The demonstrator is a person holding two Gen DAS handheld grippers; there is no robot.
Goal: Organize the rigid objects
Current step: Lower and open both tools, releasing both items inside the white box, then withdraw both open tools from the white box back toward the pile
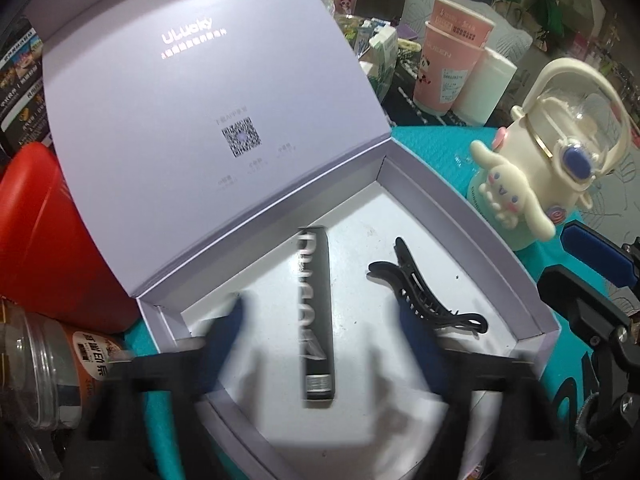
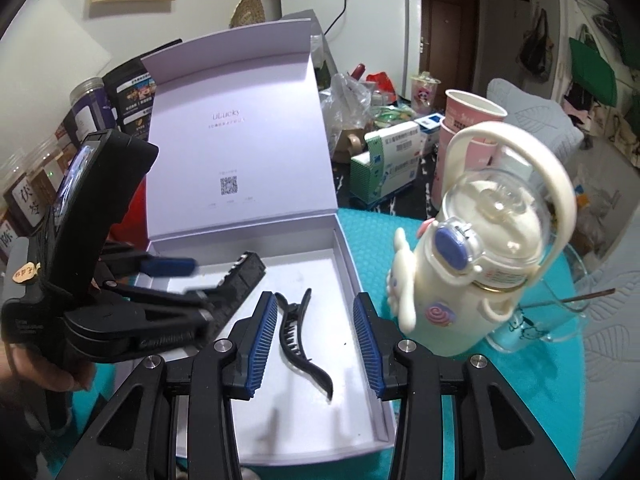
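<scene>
The black comb (image 1: 316, 316) and the black hair clip (image 1: 424, 300) lie side by side on the floor of the open lilac box (image 1: 460, 216). I hold my left gripper (image 1: 320, 344) wide over the comb, gripping nothing. My right gripper (image 2: 316, 344) hangs part-open above the clip, empty.

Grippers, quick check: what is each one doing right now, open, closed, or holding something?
Left gripper: open, fingers spread either side of the black bar lying in the box; not gripping it.
Right gripper: open, empty, above the black hair clip.
</scene>
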